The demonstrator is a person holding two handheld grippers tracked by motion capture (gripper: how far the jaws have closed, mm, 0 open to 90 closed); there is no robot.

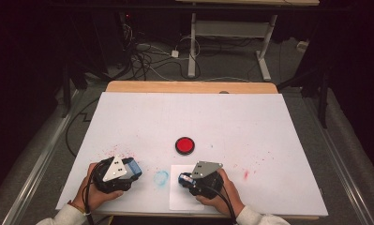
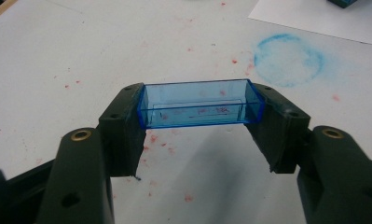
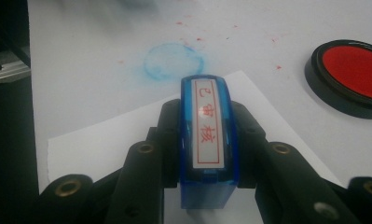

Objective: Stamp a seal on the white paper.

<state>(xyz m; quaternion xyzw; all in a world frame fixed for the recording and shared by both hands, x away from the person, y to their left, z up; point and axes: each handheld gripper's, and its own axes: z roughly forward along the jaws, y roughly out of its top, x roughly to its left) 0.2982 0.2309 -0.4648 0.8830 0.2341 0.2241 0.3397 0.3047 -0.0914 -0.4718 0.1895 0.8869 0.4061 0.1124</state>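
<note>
My left gripper (image 2: pixel 200 109) is shut on a clear blue stamp cap (image 2: pixel 200 103), held by its two short ends just above the white table cover; from above the cap (image 1: pixel 134 167) shows at the front left. My right gripper (image 3: pixel 206 133) is shut on a blue stamp (image 3: pixel 208 140) with a white label and red characters on top, over a white sheet of paper (image 3: pixel 104 140). In the high view the stamp (image 1: pixel 186 179) sits at the paper's (image 1: pixel 180 199) top edge. A round red ink pad (image 1: pixel 185 145) lies open just beyond.
A faint blue ring stain (image 1: pixel 160 177) marks the white table cover (image 1: pixel 189 117) between the two grippers, with red ink specks scattered around. The wooden table edge (image 1: pixel 189 86) runs along the back. Cables and a desk frame stand on the floor beyond.
</note>
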